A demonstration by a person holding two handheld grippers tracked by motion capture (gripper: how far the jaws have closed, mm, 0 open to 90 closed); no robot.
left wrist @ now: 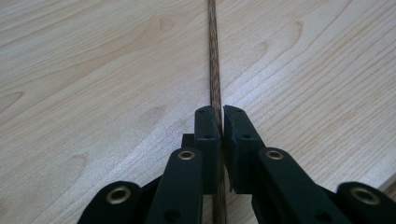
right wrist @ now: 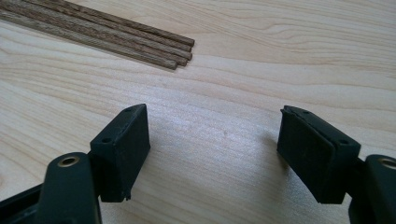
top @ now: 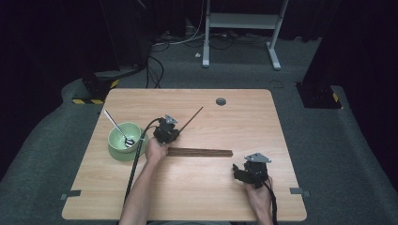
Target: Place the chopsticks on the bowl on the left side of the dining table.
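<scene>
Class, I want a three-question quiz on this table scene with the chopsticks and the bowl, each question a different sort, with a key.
1. True or false: the left gripper is shut on a chopstick.
2. What lies in the bowl? A) spoon B) fork C) knife
3. Fill in: the right gripper stands ____, with bare table between its jaws.

Key: 1. True; its jaws pinch the single chopstick. 2. A, the spoon. 3. Open; the chopstick bundle lies ahead of it, untouched.
</scene>
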